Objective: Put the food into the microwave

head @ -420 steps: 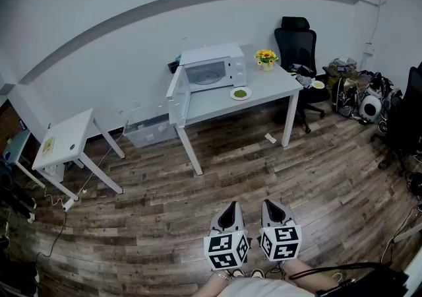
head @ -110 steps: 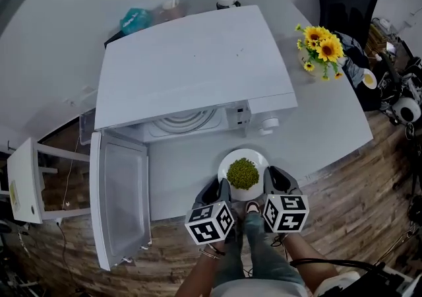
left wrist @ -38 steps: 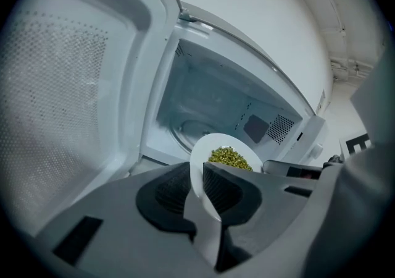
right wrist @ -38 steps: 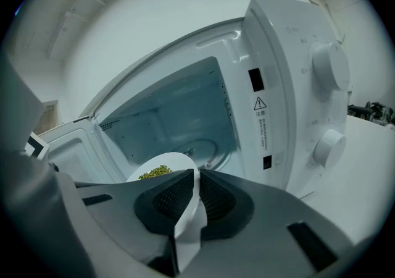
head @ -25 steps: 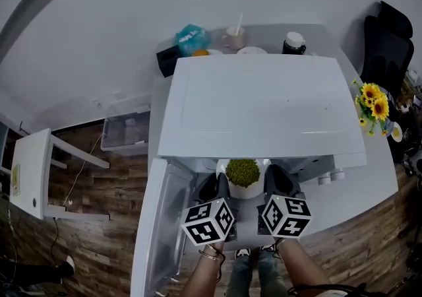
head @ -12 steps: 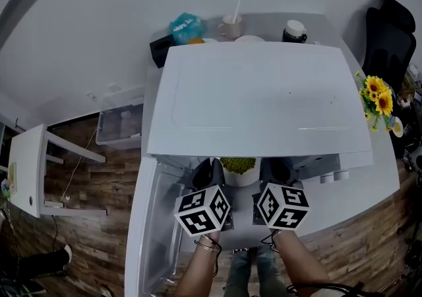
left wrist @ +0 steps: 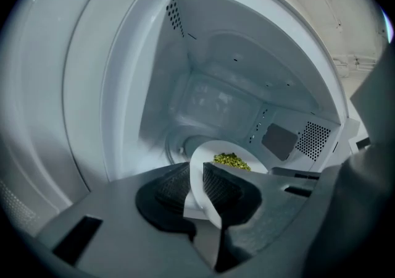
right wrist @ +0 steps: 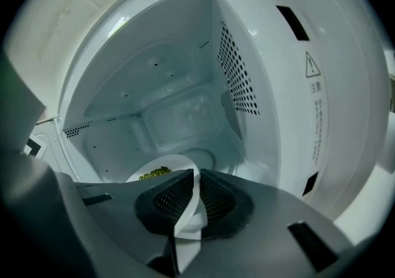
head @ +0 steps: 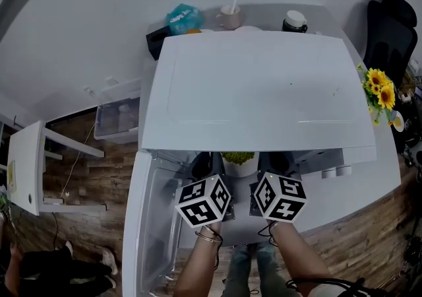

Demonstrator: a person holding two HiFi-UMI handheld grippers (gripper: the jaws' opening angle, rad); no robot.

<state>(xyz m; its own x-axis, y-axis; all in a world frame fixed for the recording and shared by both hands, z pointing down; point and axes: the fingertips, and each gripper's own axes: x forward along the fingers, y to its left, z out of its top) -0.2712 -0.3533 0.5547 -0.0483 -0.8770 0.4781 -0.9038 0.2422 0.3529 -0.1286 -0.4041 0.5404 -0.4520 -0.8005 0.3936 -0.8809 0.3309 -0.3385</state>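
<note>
We hold the plate with both grippers at the microwave opening. The left gripper pinches the plate's left rim. The left gripper view shows the jaws closed on the white edge, one pad above it and one below. The right gripper does the same on the right rim, and the right gripper view shows its jaws clamped on the edge.

The food is a heap of green peas in the middle of the plate. In the head view the plate is half under the near edge of the microwave top, so only its near part shows. Both gripper views show the plate's far side inside the cavity, over the floor, with the peas just past the jaws. We can't tell whether the plate touches the cavity floor.

The door is swung open to the left. The knobs sit on the right of the front panel. The microwave stands on a grey table.

Behind it, along the far edge, are a teal bag, a cup with a straw and a dark jar with a white lid. Sunflowers are at the right end of the table, with a black chair beyond. A clear plastic bin and a small white table are on the floor to the left.
</note>
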